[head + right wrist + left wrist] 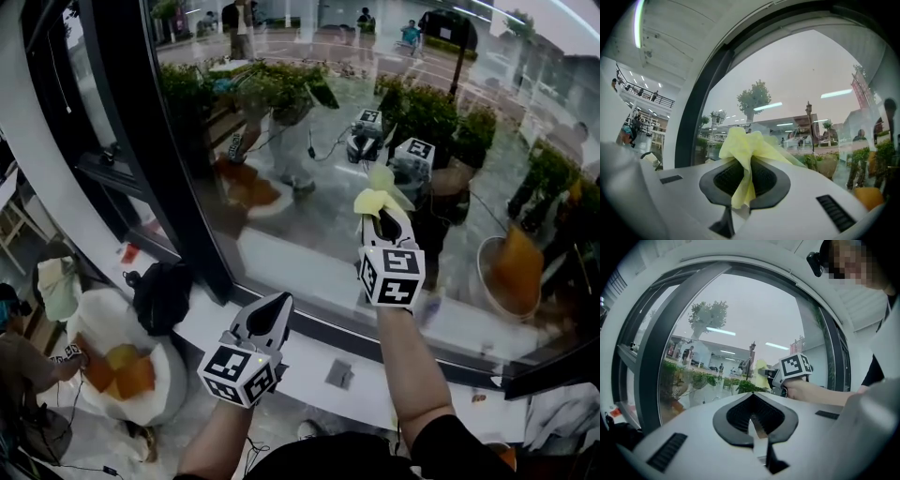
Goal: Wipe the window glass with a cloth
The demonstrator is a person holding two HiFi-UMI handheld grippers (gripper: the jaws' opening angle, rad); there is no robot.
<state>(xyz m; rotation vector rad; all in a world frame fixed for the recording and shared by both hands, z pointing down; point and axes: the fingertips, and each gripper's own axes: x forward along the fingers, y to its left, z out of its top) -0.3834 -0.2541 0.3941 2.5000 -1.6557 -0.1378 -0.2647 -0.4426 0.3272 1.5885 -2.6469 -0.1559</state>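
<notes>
A large window glass (pixel 309 141) fills the upper head view, framed by a black mullion (pixel 150 141) on its left. My right gripper (pixel 384 217) is raised toward the pane, shut on a yellow cloth (pixel 377 192) that bunches out past its tips. In the right gripper view the yellow cloth (pixel 743 157) is pinched between the jaws, with the glass (pixel 797 93) close ahead. My left gripper (pixel 272 314) hangs lower, near the sill, shut with nothing in it. Seen from the left gripper (pixel 757 427), the right gripper (pixel 787 373) and its cloth (pixel 760 371) are at the glass.
A white sill (pixel 309 281) runs under the glass. A black bag (pixel 161 295) sits on the sill at left. Below left are a person (pixel 23 366) and a white beanbag (pixel 117 361) with orange cushions. A white cloth (pixel 562 412) lies at the lower right.
</notes>
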